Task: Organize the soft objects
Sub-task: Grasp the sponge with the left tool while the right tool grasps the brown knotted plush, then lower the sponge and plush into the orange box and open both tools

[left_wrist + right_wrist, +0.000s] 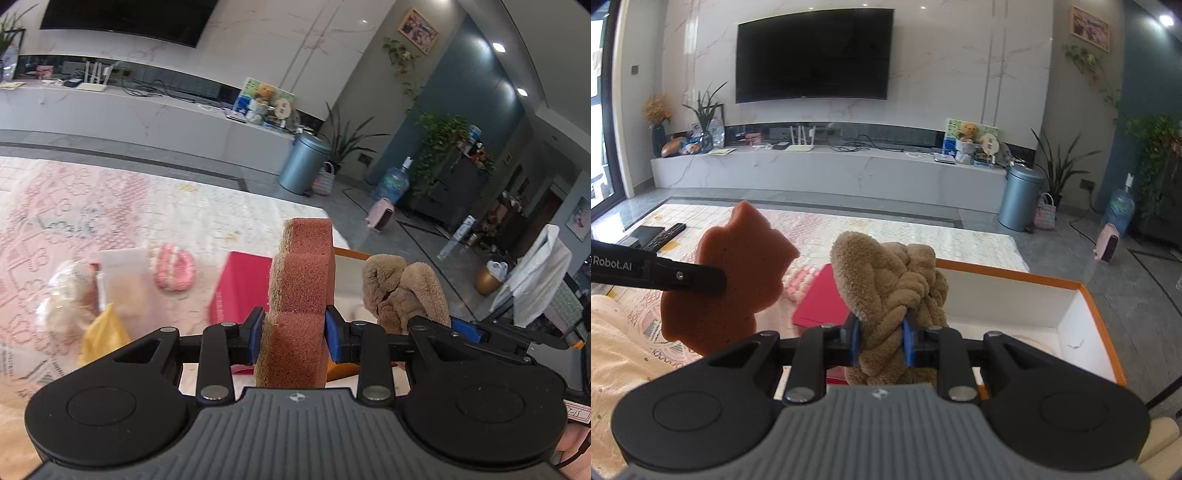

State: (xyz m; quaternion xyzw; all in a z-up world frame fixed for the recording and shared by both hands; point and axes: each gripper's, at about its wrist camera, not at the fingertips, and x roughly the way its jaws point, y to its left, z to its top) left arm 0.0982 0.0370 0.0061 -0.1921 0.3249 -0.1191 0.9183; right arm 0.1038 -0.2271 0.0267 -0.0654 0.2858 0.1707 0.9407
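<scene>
Sponge (299, 295), porous and lobed, clenched in left jaws; right jaws grasp seemingly knotted plush (897, 291).

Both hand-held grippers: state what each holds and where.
Left hand-held gripper clamps the reddish sponge near its lower end. Right hand-held gripper clamps the brown plush toy low on its body.

A pink lace-patterned cloth (74, 206) carries a red box (236, 291), pink knit piece (173, 267) — and orange-rimmed tray (1089, 295).

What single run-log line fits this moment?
left gripper: shut on sponge | right gripper: shut on plush toy | box: ahead
</scene>
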